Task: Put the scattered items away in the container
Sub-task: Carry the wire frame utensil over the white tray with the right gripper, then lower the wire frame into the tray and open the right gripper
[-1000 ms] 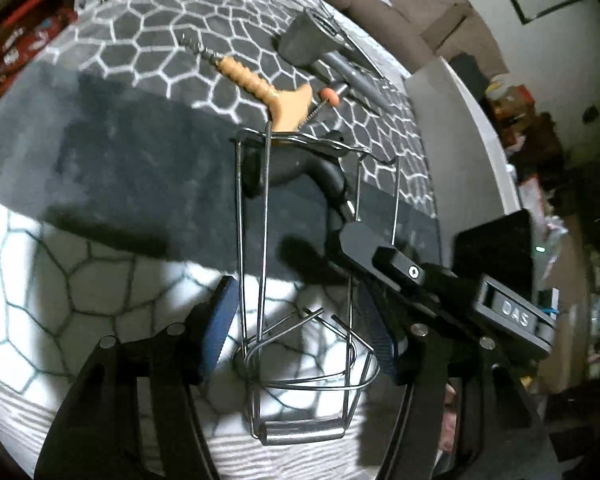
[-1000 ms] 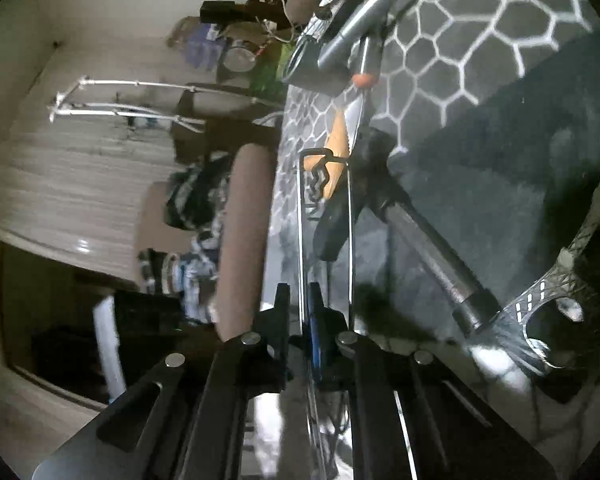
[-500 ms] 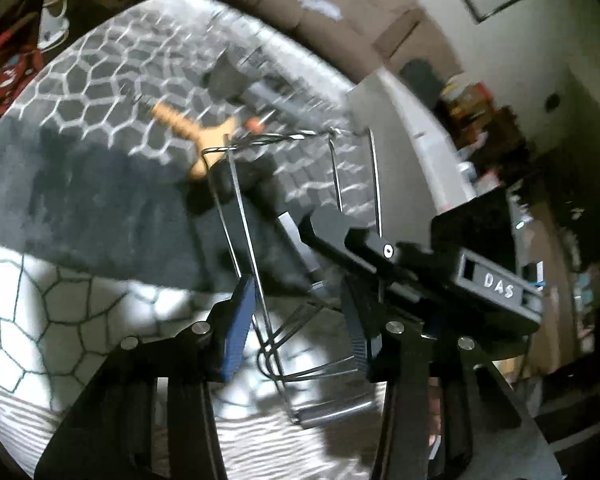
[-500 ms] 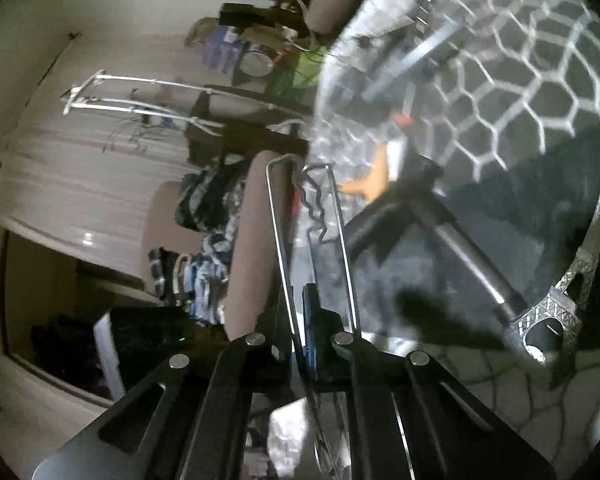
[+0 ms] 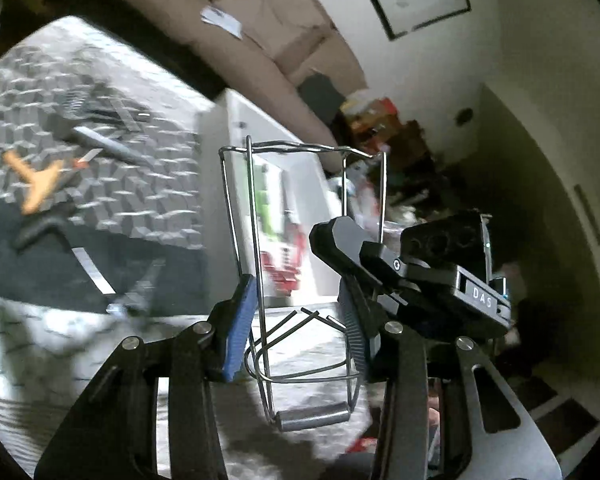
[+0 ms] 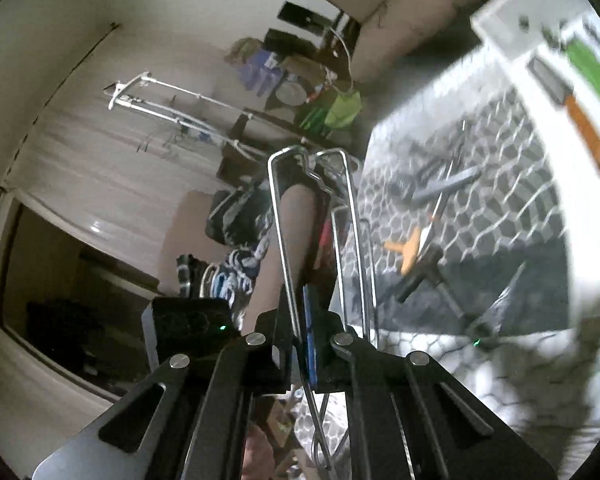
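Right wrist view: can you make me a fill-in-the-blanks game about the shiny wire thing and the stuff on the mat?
The right gripper is ____ on the thin silver wire rack.
The orange T-shaped handle lies on a grey-and-white mat patterned with ____.
The box holding the long bright green thing is coloured ____.
Missing words: shut; hexagons; white.

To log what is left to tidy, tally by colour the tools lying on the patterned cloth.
Orange wooden-handled tool: 1
Black-handled tool: 1
Grey tool: 1
Thin red-tipped tool: 1
Total: 4 clearly told apart; the dark tangle behind them is too blurred to count.
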